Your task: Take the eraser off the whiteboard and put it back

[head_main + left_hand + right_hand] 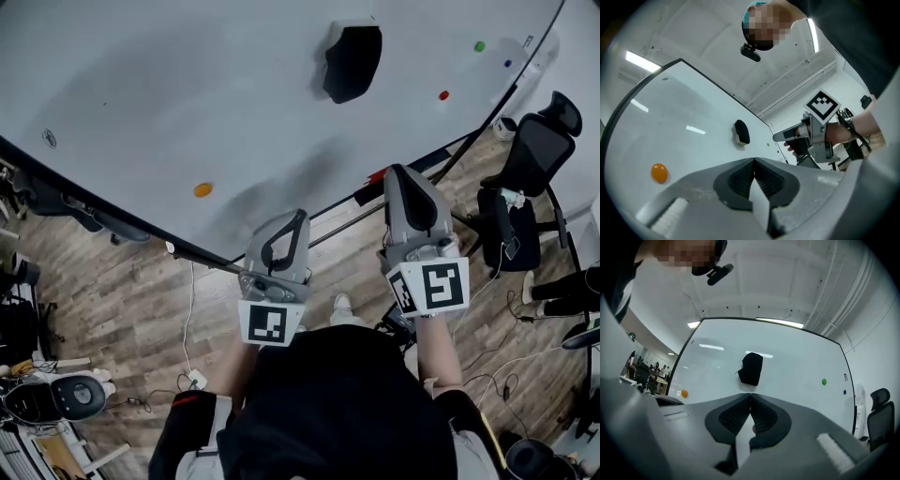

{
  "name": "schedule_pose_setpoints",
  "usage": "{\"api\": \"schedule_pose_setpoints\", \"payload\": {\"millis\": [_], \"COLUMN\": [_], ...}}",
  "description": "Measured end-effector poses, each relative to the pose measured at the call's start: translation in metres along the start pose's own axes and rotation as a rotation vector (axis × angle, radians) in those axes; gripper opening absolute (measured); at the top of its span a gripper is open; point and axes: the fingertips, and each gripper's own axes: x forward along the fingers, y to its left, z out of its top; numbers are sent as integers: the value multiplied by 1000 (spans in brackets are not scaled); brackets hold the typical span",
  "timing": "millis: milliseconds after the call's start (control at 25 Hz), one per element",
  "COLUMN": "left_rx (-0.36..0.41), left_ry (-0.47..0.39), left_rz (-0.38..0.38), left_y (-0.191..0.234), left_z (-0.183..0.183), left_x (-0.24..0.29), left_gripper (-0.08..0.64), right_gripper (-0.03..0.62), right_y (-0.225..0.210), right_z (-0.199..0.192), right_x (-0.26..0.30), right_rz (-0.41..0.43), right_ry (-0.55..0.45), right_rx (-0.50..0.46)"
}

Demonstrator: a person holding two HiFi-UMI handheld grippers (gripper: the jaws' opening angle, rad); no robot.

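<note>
The eraser [352, 61] is stuck on the whiteboard [141, 84]; a magnet [202, 189] is placed to its lower left, a chair [525, 178] right of the board.

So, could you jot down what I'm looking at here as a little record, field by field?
Board: large whiteboard, nothing written that I can make out
Eraser: black eraser, stuck on the board, touched by neither gripper
Left gripper: left gripper shut, empty, held short of the board
Right gripper: right gripper shut, empty, pointed toward the eraser
Magnets: orange magnet, green magnet, red magnet, blue magnet, all on the board
Nearby: black office chair on the wooden floor
</note>
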Motion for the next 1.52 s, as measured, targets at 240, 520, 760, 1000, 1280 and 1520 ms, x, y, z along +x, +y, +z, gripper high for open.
{"api": "schedule_pose_setpoints", "payload": {"millis": [240,520,760,1000,1280,1520], "left_rx": [35,68,77,93,109,135], "left_ry": [17,14,29,34,52,52], "left_rz": [49,105,160,206,265,287], "left_y": [6,8,13,13,21,24], "left_z": [-3,-2,-5,-3,-5,-1], "left_x": [7,16,16,19,11,7], "left_gripper": [2,3,2,2,2,3], "right_gripper": [6,95,206,281,288,258], "right_y": [-5,-7,0,-1,0,4], "right_z": [24,52,74,73,71,67], "right_x": [36,72,95,116,133,141], "right_rz": [56,127,181,215,222,226], "right_ry": [-35,-76,-97,-56,-48,-29], "right_rx": [19,39,65,87,112,153]}}
